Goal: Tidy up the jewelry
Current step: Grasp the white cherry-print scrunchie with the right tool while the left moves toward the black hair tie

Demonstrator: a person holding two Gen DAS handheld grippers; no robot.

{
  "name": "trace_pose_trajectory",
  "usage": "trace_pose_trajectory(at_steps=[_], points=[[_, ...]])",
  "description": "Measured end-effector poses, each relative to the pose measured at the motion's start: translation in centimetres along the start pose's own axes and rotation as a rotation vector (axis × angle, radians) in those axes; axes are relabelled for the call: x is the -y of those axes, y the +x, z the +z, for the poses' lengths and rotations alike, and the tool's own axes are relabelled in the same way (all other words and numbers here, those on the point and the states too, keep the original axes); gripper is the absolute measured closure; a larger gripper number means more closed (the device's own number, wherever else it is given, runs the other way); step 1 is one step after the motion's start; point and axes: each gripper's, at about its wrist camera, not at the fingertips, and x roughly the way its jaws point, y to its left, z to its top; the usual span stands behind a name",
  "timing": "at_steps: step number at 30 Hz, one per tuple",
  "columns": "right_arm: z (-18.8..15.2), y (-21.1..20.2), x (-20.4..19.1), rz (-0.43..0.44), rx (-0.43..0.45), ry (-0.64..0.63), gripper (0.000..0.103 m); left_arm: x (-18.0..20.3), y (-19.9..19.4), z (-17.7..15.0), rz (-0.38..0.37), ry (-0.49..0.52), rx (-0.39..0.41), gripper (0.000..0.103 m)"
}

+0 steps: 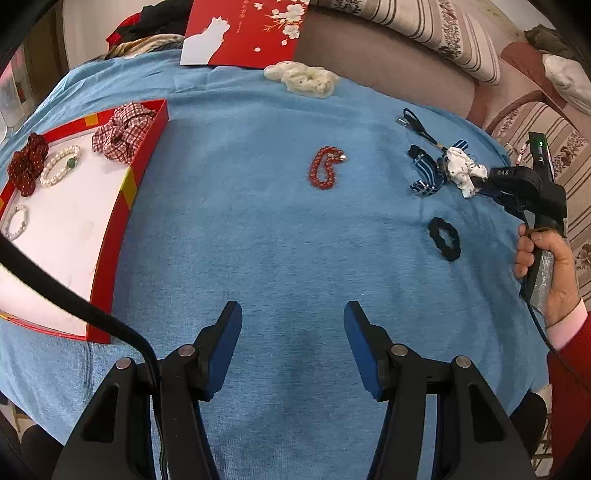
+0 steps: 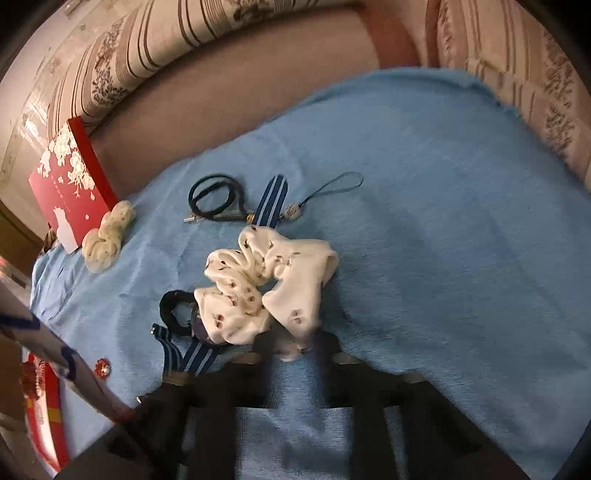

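My left gripper [image 1: 292, 314] is open and empty above the blue cloth [image 1: 277, 240]. A red bead bracelet [image 1: 325, 168] lies ahead of it. My right gripper [image 2: 301, 343] is shut on a white spotted scrunchie [image 2: 269, 284], also seen in the left wrist view [image 1: 463, 171], over a blue striped bow [image 2: 271, 197]. A red tray [image 1: 114, 229] at the left holds a checked scrunchie [image 1: 120, 133], a dark red scrunchie [image 1: 27, 162], a pearl bracelet [image 1: 59, 166] and a clear bead bracelet [image 1: 14, 221].
A black hair tie [image 1: 445, 238] lies near the right hand. A cream scrunchie [image 1: 303, 79] and the red box lid [image 1: 243, 33] sit at the far edge. A dark cord [image 2: 214, 197] and a charm strap [image 2: 325, 192] lie beyond the bow.
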Motion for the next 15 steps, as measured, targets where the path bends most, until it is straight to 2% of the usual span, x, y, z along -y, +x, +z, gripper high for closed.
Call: trace_pose_trajectory(at_steps=[6,10,12,15], points=[[-3.6,-3.9,0.6,0.075,0.006,-0.018,0.095,0.6,0.1,0.8,-0.046,-0.006,-0.005,0.047],[-8.1,-6.6,2.3,0.123,0.005,0.002,0.095,3.4,0.9,1.9,-0.098,0.048,-0.008,0.047],[-10.0,-7.2,2.8,0.111,0.027,-0.011,0.095,5.4,1.6,2.7,-0.116,0.085,-0.013,0.047],[-11.1,-7.1,3.2,0.085,0.057,-0.034,0.095,8.2,3.0,3.8,-0.149,0.128,-0.026,0.047]])
